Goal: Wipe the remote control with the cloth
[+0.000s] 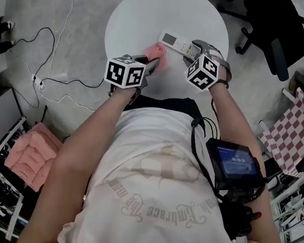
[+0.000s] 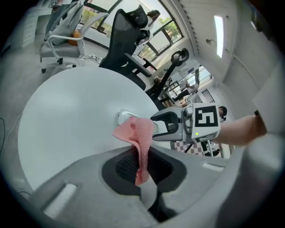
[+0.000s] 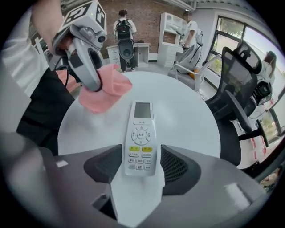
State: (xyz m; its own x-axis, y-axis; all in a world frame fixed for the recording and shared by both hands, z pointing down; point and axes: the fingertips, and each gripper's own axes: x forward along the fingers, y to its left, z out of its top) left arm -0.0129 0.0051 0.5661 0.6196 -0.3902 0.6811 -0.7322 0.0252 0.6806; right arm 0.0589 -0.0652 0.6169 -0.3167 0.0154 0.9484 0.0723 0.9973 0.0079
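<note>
A white remote control (image 1: 172, 40) (image 3: 140, 138) lies flat on the round white table (image 1: 148, 9). My right gripper (image 1: 195, 49) (image 3: 140, 167) stands open over the remote's near end. The button end lies between the jaws, with a gap to each pad. My left gripper (image 1: 150, 63) (image 2: 142, 167) is shut on a pink cloth (image 1: 156, 52) (image 2: 138, 131) (image 3: 109, 87). The cloth hangs bunched from its tips, just left of the remote's screen end and slightly above the table. In the left gripper view the cloth hides all but one corner of the remote (image 2: 122, 118).
A black office chair (image 1: 272, 23) stands beyond the table at the right. A red-checked seat (image 1: 290, 128) is at the right. Folded pink towels (image 1: 28, 153) lie on a rack at the left, and cables (image 1: 47, 79) run over the floor.
</note>
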